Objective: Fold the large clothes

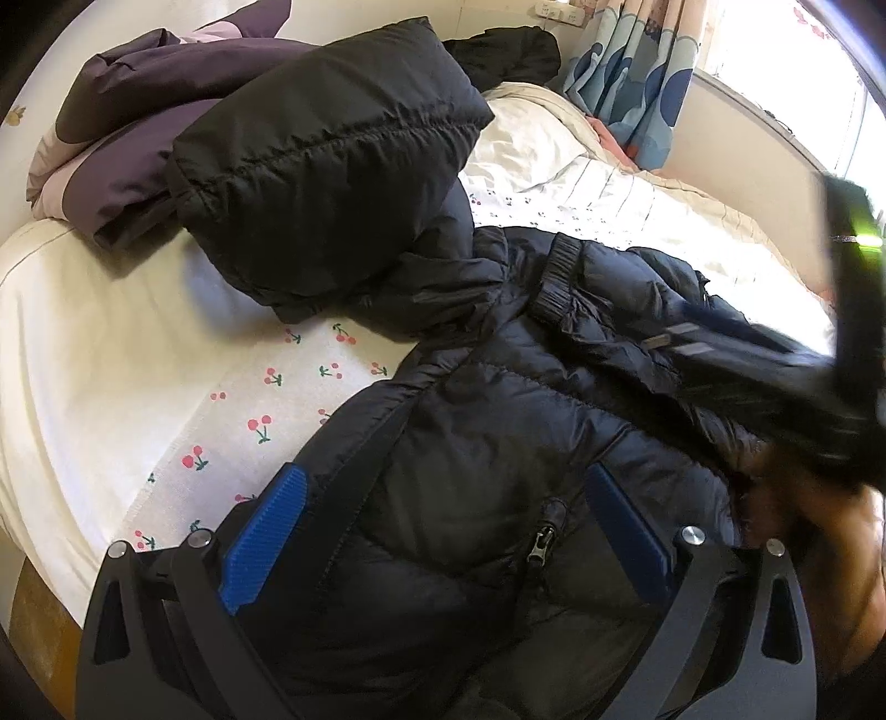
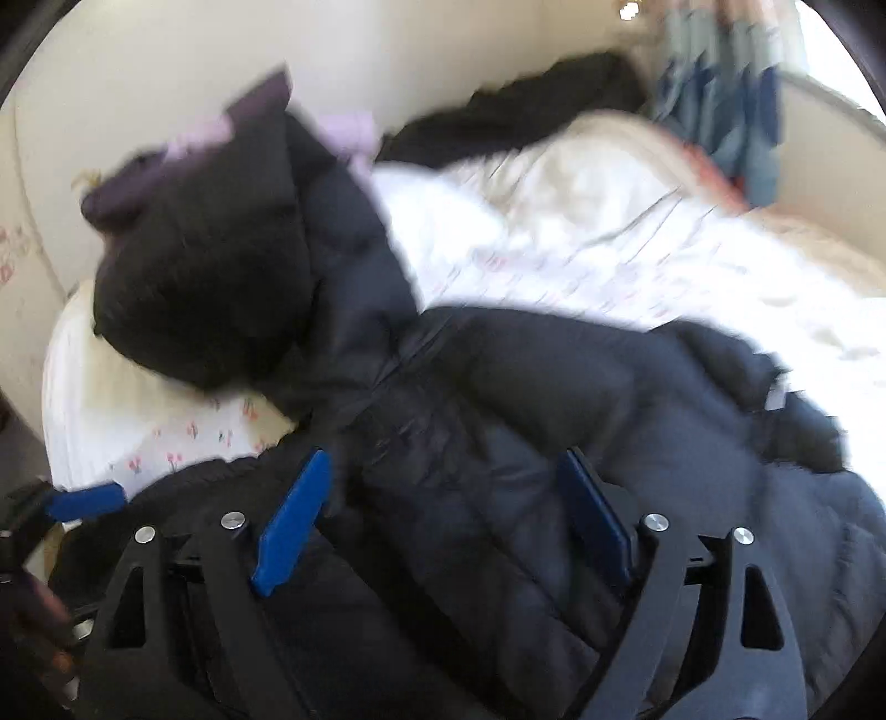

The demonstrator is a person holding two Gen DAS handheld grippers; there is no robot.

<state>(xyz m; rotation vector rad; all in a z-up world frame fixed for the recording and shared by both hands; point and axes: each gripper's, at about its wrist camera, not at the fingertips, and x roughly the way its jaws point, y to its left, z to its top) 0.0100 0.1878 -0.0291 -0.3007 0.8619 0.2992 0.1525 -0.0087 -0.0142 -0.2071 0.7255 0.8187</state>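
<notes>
- Puffer jacket lies on the bed.
- Folded coat rests on the jacket's far end.
- Quilt lies left behind.
- Curtain hangs beyond the bed.

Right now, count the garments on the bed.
4, perhaps more hidden: dark puffer jacket nearest, folded black coat behind it, purple coat at left, black garment by the wall.

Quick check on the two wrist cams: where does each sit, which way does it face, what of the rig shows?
Left wrist: on the left gripper, looking down along open jaws at the dark puffer jacket on the bed; the right gripper blurs past at the right edge.
Right wrist: on the right gripper, jaws open, tilted down over the same jacket; the left gripper's blue pad shows at lower left.
Shared: jacket, folded black coat, cherry-print sheet, curtain.
</notes>
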